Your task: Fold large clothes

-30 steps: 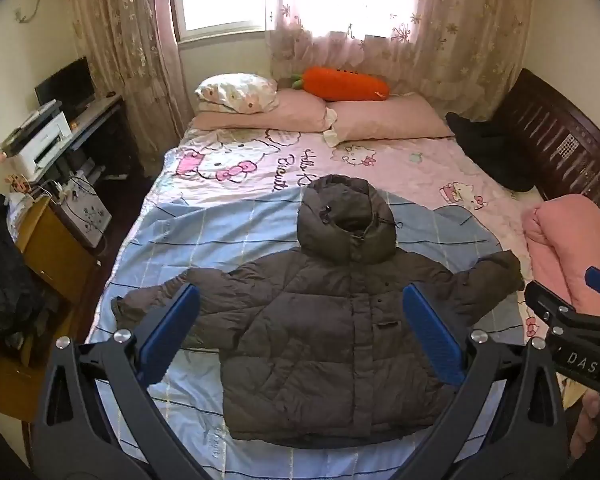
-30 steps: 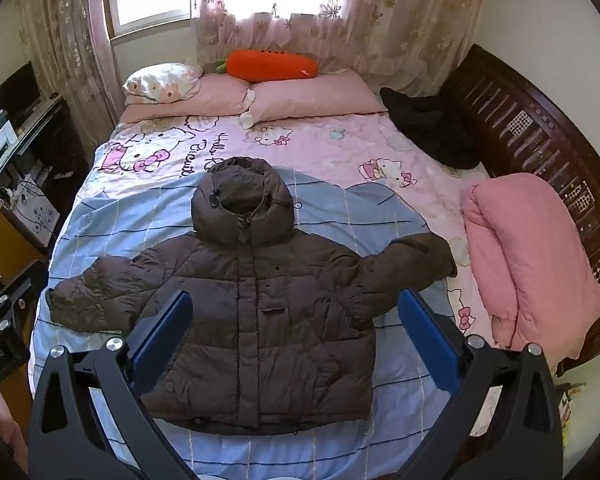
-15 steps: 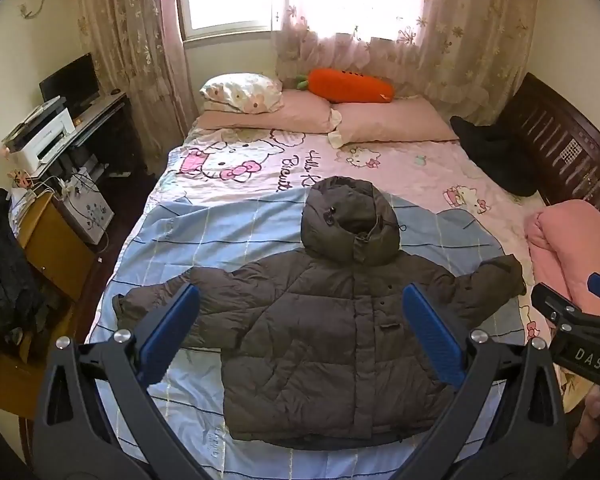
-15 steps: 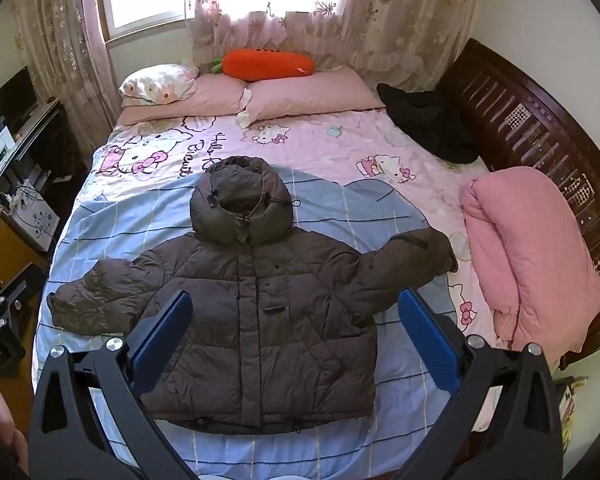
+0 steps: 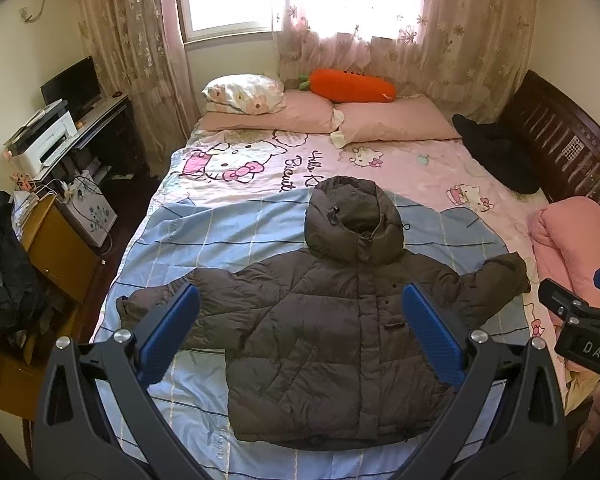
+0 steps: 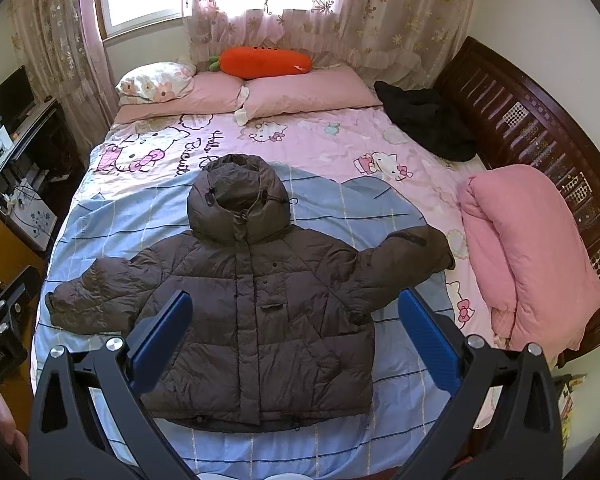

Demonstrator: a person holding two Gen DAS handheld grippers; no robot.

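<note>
Left tool (image 5: 300, 334): blue ribbed pads spread wide, holding nothing, hovering above the near end of the bed; probably poised to pick a first grasp.
Right tool (image 6: 294, 330): likewise wide apart and empty, over the jacket's hem side.
Dark brown quilted puffer jacket (image 6: 256, 312): lies front-up and flat on the bed, closed down the middle, both sleeves spread sideways, hood pointing to the pillows; laid out like this it looks ready for folding, no fold made yet. Puffy, slippery-looking shell, likely springy.
Bed (image 6: 404, 412): blue checked sheet under the jacket, pink cartoon-cat print beyond.
Rolled pink quilt (image 6: 528, 248): soft bundle at the right edge, clear of the jacket.
Black garment (image 6: 424, 120): crumpled near the dark wooden headboard (image 6: 540, 120).
Pink pillows (image 6: 308, 92): an orange carrot plush (image 6: 264, 62) rests on them.
</note>
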